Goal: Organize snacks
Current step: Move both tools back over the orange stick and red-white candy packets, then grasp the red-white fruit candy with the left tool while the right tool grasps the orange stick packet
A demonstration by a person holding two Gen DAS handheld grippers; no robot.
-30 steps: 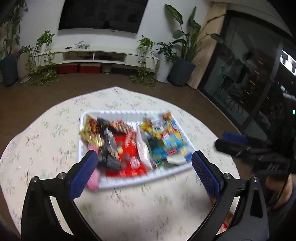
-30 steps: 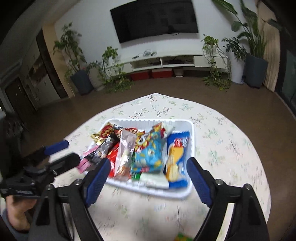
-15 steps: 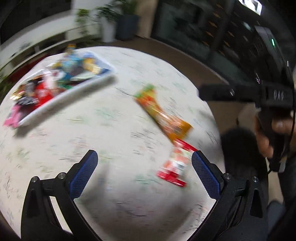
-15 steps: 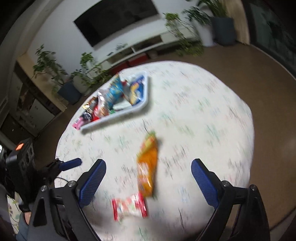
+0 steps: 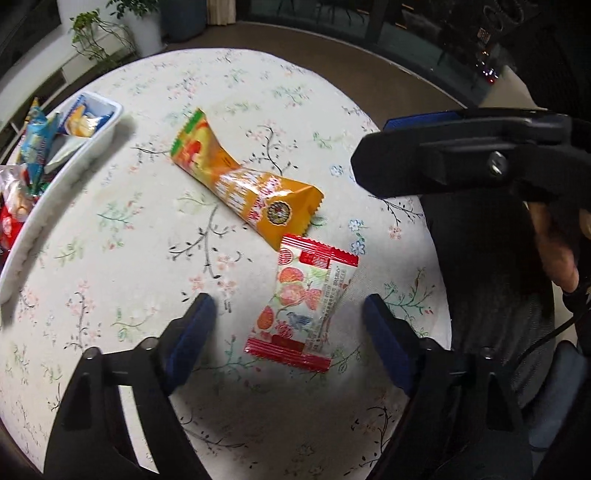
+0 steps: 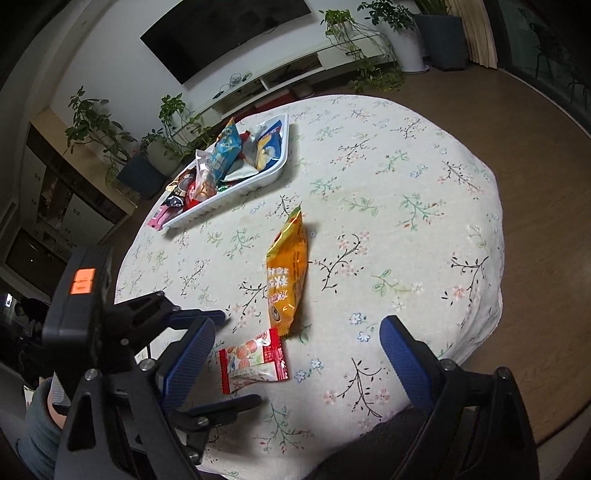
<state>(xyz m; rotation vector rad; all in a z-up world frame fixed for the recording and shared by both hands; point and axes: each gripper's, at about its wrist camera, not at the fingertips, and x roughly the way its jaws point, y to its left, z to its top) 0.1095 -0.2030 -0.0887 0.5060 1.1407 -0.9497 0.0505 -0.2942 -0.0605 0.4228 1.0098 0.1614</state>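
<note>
Two loose snack packets on the floral-cloth counter (image 5: 122,236), both tools over them.
Red-and-white packet (image 5: 304,308) lies between the closing jaws of the left tool (image 5: 288,314), untouched by its pads. Orange packet (image 5: 243,184) lies just beyond, its end touching the red one. Right tool (image 6: 297,339) hangs released above both. White tray (image 6: 236,194) of snacks sits farther off.

Home living room; wall television (image 6: 221,33), potted plants (image 6: 369,48), floral-clothed table (image 6: 406,206)
</note>
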